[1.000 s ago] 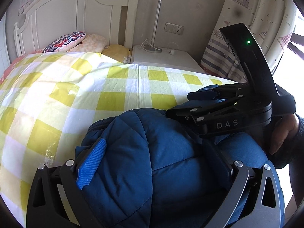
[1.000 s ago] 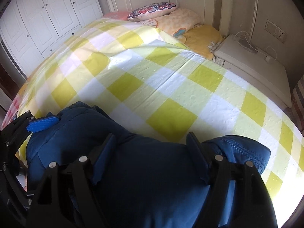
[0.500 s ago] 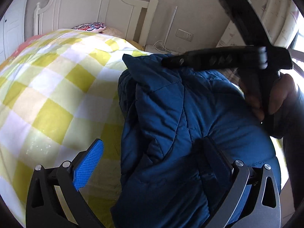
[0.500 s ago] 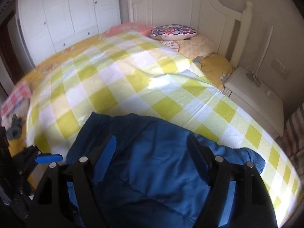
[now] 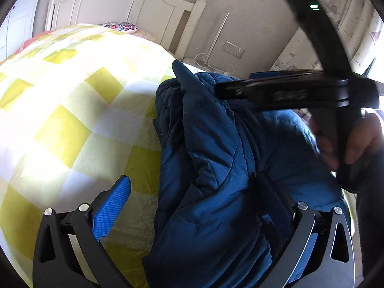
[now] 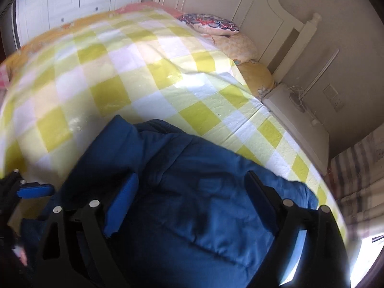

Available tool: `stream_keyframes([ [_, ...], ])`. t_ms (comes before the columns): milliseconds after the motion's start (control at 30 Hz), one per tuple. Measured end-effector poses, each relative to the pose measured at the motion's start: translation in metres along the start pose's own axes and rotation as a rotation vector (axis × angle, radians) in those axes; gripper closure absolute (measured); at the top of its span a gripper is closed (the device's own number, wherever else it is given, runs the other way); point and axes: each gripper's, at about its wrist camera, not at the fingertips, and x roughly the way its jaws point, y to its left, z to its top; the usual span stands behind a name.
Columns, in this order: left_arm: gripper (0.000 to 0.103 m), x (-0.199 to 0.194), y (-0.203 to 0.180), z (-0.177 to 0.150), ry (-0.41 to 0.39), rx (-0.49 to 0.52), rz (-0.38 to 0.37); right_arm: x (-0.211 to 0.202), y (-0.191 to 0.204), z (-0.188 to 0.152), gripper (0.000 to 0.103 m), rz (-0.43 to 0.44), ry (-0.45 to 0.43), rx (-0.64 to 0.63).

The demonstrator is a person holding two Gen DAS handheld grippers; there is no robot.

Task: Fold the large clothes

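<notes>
A dark blue padded jacket [image 5: 211,158] lies bunched at the near edge of a bed with a yellow and white checked cover [image 5: 72,110]. My left gripper [image 5: 192,204] is open; the jacket bulges between its fingers, against the right one, and the left blue pad [image 5: 110,208] is bare. My right gripper [image 6: 189,192] is open with jacket fabric [image 6: 192,206] between its fingers. In the left wrist view the right gripper [image 5: 230,88] hangs over the jacket's raised top edge, blurred.
A white headboard [image 6: 240,4] and patterned pillows [image 6: 211,24] are at the far end. A white nightstand [image 6: 297,117] with cables stands beside the bed. White wardrobe doors [image 6: 72,7] are at left, a curtain [image 5: 312,48] at right.
Both grippers have risen and tilted, and the jacket's edge has come up with them from a flat heap into a standing fold. The right gripper has swung higher and farther from the bed.
</notes>
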Motion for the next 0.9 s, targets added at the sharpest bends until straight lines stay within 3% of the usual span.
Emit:
stream_keyframes([
  [100, 0.004, -0.004, 0.003, -0.005, 0.009, -0.002, -0.020, -0.070, -0.007, -0.047, 0.014, -0.043, -0.134, 0.097],
  [167, 0.004, 0.001, 0.007, -0.002, 0.039, -0.040, -0.061, -0.097, -0.002, -0.083, 0.007, -0.066, -0.178, 0.119],
  [200, 0.004, 0.004, 0.009, -0.001, 0.048, -0.054, -0.077, -0.097, 0.002, -0.100, 0.006, -0.086, -0.161, 0.126],
  [267, 0.004, 0.006, 0.014, -0.001, 0.061, -0.068, -0.093, -0.070, 0.019, -0.130, 0.006, -0.129, -0.046, 0.058],
  [300, 0.004, 0.008, 0.014, -0.001, 0.082, -0.069, -0.101, -0.072, 0.020, -0.143, 0.006, -0.148, -0.110, 0.070],
  [433, 0.004, -0.008, 0.020, 0.006, 0.144, -0.120, -0.121, -0.100, -0.015, -0.165, 0.005, 0.057, -0.115, 0.314],
  [500, 0.004, -0.021, 0.027, 0.014, 0.130, -0.133, -0.108, -0.111, -0.033, -0.183, 0.002, 0.107, -0.141, 0.406],
  [567, 0.004, -0.029, 0.036, 0.024, 0.139, -0.141, -0.154, -0.109, -0.052, -0.201, 0.003, 0.127, -0.105, 0.500],
  [700, 0.004, 0.000, 0.053, 0.041, 0.277, -0.175, -0.222, -0.093, -0.079, -0.230, 0.003, 0.303, -0.079, 0.730],
  [800, 0.004, 0.031, 0.057, 0.037, 0.391, -0.218, -0.331, -0.081, -0.078, -0.233, 0.003, 0.386, -0.087, 0.763],
  [900, 0.004, 0.039, 0.052, 0.032, 0.405, -0.225, -0.376, -0.064, -0.077, -0.230, 0.003, 0.468, -0.066, 0.790],
])
